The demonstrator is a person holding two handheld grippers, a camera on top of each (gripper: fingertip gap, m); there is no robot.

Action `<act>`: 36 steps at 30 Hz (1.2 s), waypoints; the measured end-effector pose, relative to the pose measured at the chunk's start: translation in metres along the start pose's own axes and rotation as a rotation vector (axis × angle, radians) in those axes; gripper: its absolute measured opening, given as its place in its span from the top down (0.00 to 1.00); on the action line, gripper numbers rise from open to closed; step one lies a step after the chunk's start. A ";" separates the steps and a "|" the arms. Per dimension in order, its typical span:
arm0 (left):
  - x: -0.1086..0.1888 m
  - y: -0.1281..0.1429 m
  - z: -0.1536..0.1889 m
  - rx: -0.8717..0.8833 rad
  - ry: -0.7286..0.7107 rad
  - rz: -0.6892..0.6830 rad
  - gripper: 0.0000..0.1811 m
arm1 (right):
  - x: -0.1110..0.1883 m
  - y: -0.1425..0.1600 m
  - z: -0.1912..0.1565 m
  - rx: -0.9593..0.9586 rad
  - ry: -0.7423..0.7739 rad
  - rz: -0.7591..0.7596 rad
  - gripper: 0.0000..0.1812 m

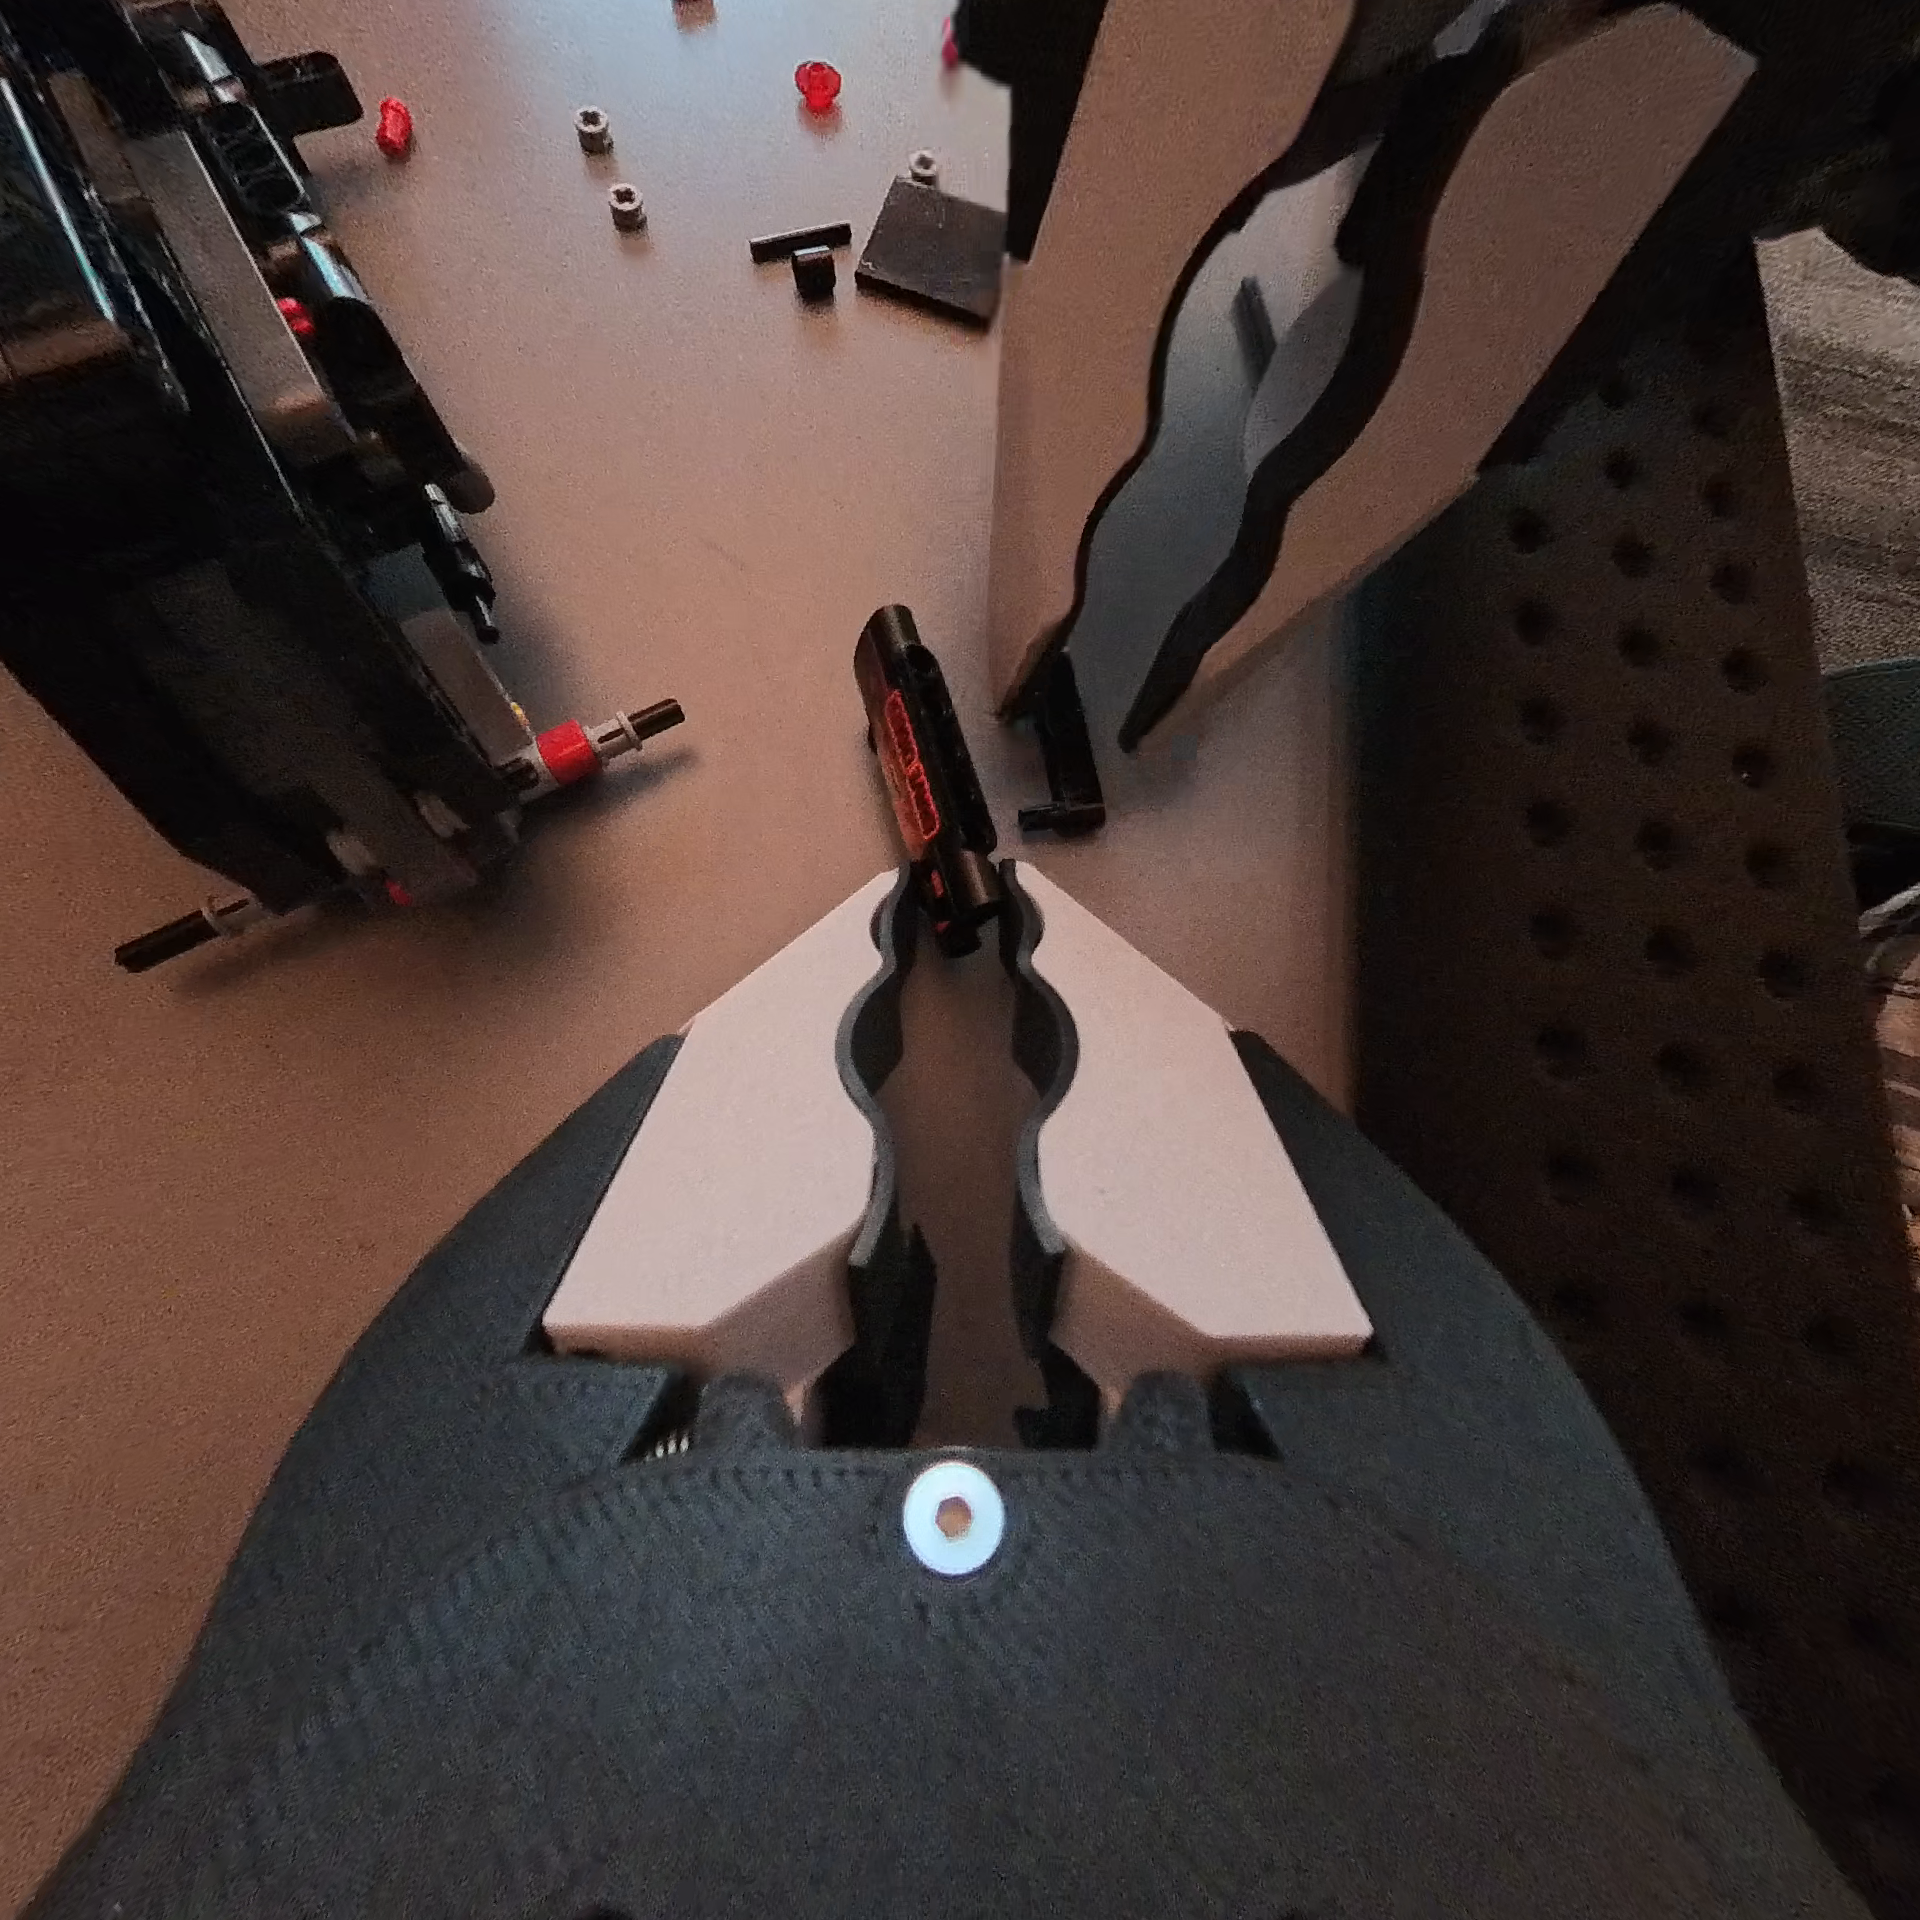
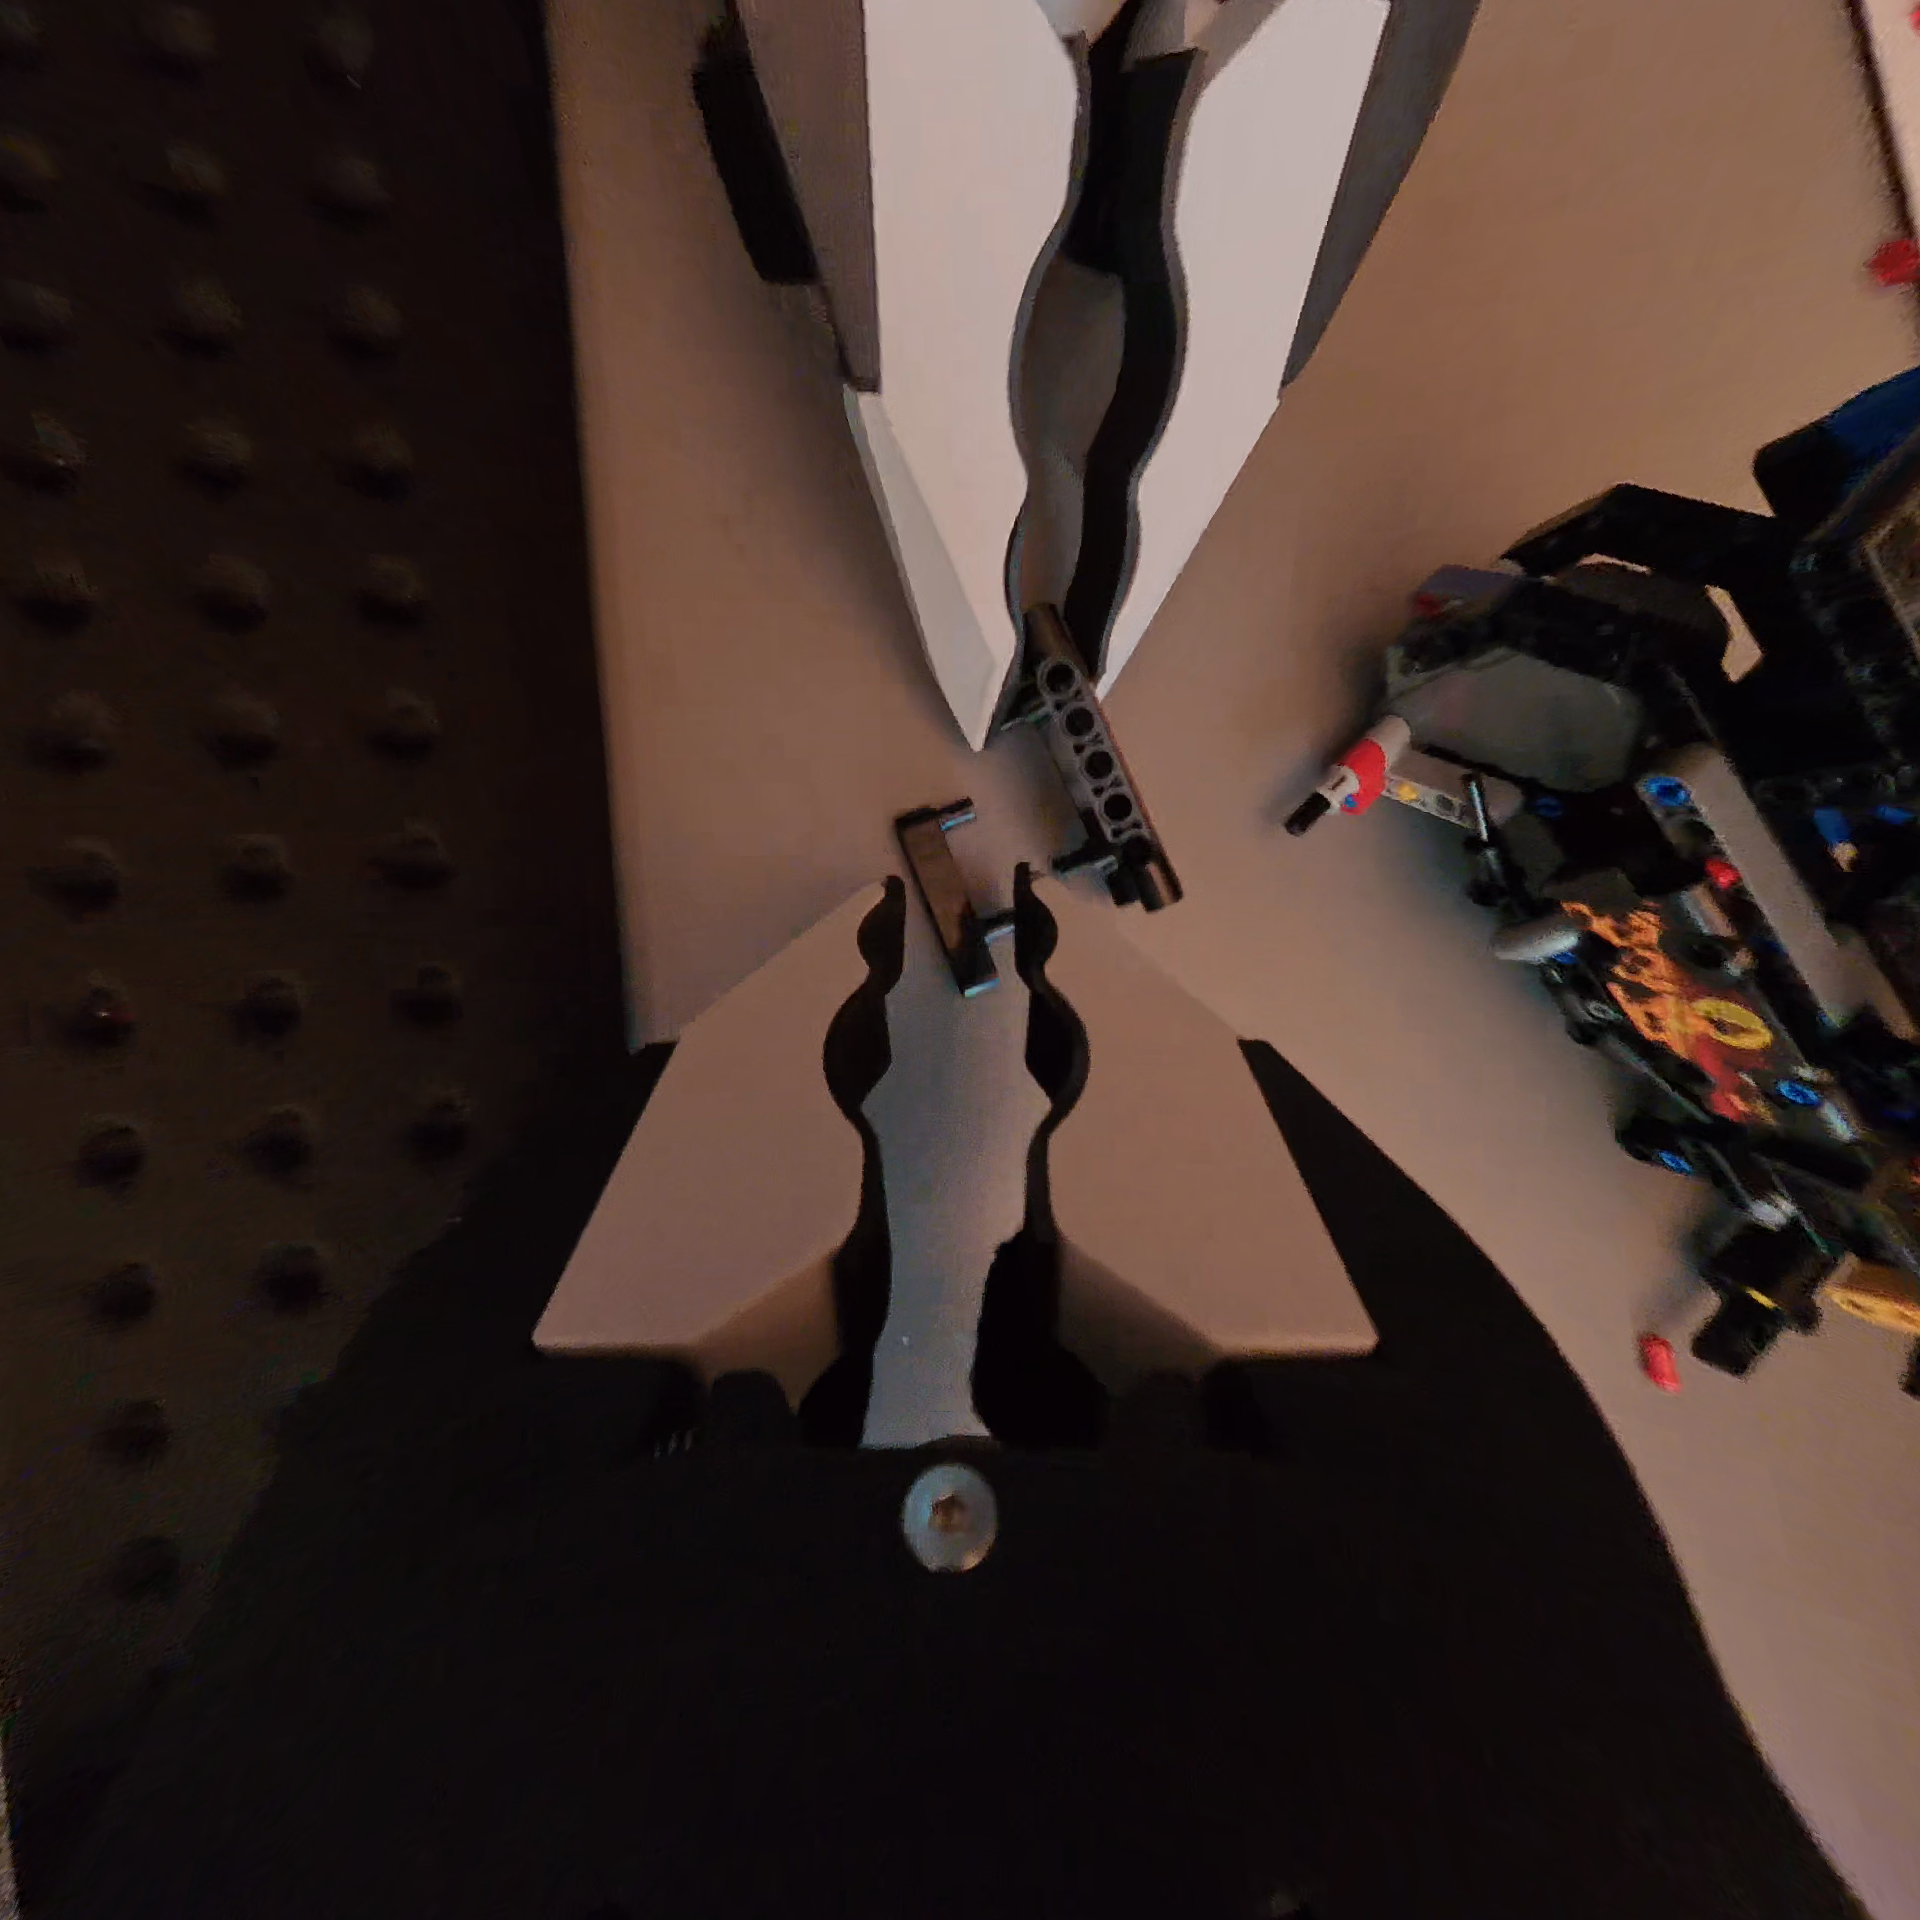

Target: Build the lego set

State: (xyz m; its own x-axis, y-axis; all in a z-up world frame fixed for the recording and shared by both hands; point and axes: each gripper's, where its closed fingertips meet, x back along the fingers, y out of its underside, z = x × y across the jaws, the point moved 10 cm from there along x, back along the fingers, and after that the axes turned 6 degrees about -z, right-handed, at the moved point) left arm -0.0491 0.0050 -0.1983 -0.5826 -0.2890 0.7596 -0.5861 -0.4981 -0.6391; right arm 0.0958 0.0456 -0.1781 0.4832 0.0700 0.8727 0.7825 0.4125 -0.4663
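Note:
My left gripper [image 1: 956,883] is shut on the near end of a black beam with a red sticker [image 1: 920,769]. The beam's far end rests low over the tan table [image 1: 675,499]. In the right wrist view the same beam [image 2: 1086,753] shows its row of holes and a pin. My right gripper [image 2: 958,881] comes down opposite and is closed on a small black piece with pins [image 2: 945,899], which sits between its tips at table level. That piece [image 1: 1062,753] lies just right of the beam, apart from it.
The black car model [image 1: 260,520] stands on the left, with red-tipped axles sticking out; it also shows in the right wrist view [image 2: 1662,935]. Loose red studs [image 1: 818,83], grey bushes [image 1: 627,205] and a black square plate [image 1: 930,249] lie farther off. A dark dotted mat [image 1: 1610,935] borders the table.

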 end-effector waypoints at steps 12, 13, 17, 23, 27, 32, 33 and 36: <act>0.000 0.001 0.000 -0.018 0.001 -0.001 0.92 | -0.008 0.007 -0.018 0.139 0.202 0.003 0.97; 0.000 0.001 0.001 -0.027 -0.005 -0.002 0.92 | -0.006 0.007 -0.017 0.122 0.189 0.021 0.97; -0.001 0.000 0.003 -0.072 -0.026 -0.009 0.93 | 0.010 0.004 -0.012 0.060 0.134 0.107 0.97; -0.003 -0.002 0.006 -0.103 -0.022 -0.017 0.92 | 0.026 -0.006 0.005 0.049 0.031 0.054 0.97; -0.005 -0.004 0.010 -0.155 -0.078 -0.023 0.92 | 0.025 -0.018 0.016 0.075 -0.028 -0.034 0.97; -0.006 -0.006 0.014 -0.228 -0.152 -0.035 0.92 | 0.020 -0.026 0.019 0.122 -0.118 -0.143 0.97; -0.006 -0.007 0.014 -0.245 -0.175 -0.037 0.92 | 0.019 -0.027 0.019 0.130 -0.125 -0.162 0.97; -0.005 -0.008 0.017 -0.287 -0.216 -0.034 0.92 | 0.018 -0.030 0.021 0.129 -0.168 -0.164 0.97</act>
State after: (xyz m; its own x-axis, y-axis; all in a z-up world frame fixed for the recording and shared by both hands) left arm -0.0318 -0.0033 -0.1952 -0.4454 -0.4574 0.7697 -0.7556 -0.2692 -0.5972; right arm 0.0727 0.0531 -0.1450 0.2734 0.1381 0.9519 0.7835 0.5422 -0.3037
